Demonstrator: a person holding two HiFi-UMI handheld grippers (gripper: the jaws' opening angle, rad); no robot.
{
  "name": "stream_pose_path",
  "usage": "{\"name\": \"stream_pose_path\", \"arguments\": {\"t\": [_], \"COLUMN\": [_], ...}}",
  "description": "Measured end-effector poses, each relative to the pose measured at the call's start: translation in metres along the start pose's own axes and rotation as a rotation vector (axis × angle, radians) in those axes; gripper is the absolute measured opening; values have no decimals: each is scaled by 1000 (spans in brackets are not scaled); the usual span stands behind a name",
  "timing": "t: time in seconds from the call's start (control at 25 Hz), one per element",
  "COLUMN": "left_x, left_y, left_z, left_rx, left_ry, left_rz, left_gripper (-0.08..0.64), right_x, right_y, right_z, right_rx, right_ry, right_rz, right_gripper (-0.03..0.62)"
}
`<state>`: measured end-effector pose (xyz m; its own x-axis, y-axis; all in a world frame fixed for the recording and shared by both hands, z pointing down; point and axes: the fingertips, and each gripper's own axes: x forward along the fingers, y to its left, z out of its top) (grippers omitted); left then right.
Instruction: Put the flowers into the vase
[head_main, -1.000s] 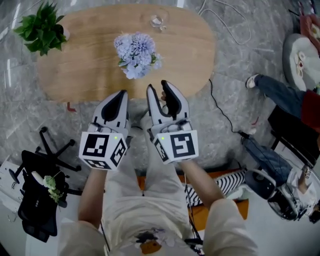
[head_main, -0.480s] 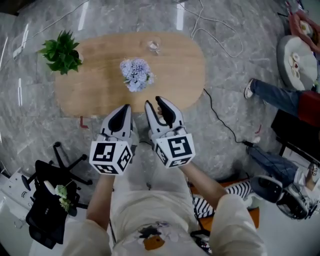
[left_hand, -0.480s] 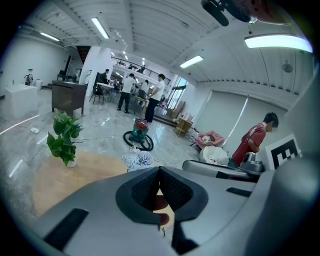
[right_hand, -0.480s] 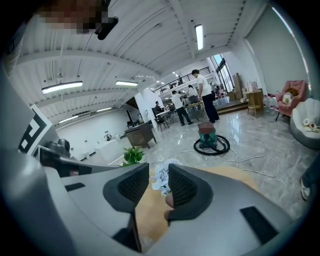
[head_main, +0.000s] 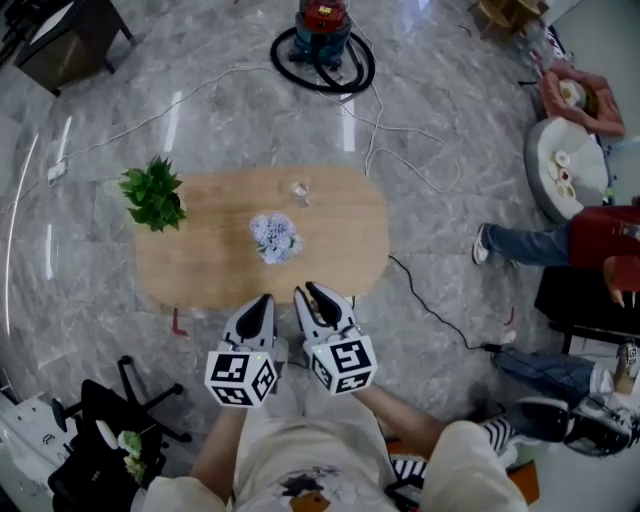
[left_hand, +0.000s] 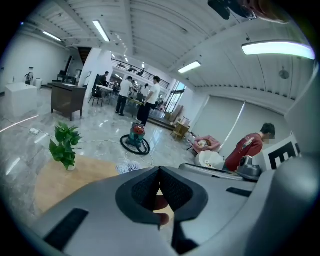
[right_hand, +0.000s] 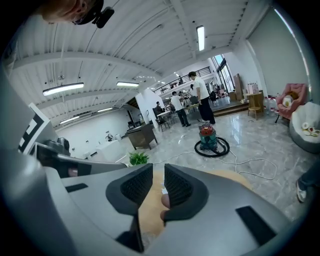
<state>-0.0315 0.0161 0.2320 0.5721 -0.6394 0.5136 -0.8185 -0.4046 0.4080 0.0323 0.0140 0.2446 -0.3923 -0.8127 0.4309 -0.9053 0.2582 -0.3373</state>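
A: Entry. Flowers (head_main: 275, 238), position?
B: Pale blue bunch on the table (head_main: 345, 235), near its middle, at frame centre in the head view. Not in the vase.
A: Vase (head_main: 299, 190)?
B: Small clear glass, just above the flowers in frame, toward the table's upper edge. Apart from the bunch. Too small to tell whether it stands upright.
A: Left gripper (head_main: 266, 298)?
B: Lower centre of the head view, tips overlapping the table's lower edge, pointing up-frame toward the flowers. In its own view the pad tips meet. Nothing between them.
A: Right gripper (head_main: 306, 291)?
B: Just beside the left one, same heading. Jaws stand a narrow gap apart and are closing. Only tabletop shows through the gap, so nothing is held.
A: Other items?
B: Potted plant (head_main: 153, 195) at the table's left end. Red vacuum (head_main: 322, 22) at top centre, on the marble floor. Black chair (head_main: 100, 440) at lower left. Seated person (head_main: 590, 235) at the right edge, legs stretched toward the table.
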Motion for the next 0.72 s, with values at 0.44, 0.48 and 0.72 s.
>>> {"name": "stream_pose_path", "arguments": {"t": [0.44,0.48,0.72], "left_x": [-49,-55,-85], "left_y": [-35,-38,-55], "left_z": [32,34,48], "left_rx": [47,51,9], "left_ry": [-39,-39,-45], "left_rz": [-9,-9,-43], "left_gripper": [6,6,6], "right_x": [-50,-53,-65], "right_y": [11,13,28], "right_z": [26,29,59], "right_rx": [4,5,22], "right_ry": [-14,-20,-77], "right_rz": [-27,-26,-3], "right_gripper": [39,36,26]}}
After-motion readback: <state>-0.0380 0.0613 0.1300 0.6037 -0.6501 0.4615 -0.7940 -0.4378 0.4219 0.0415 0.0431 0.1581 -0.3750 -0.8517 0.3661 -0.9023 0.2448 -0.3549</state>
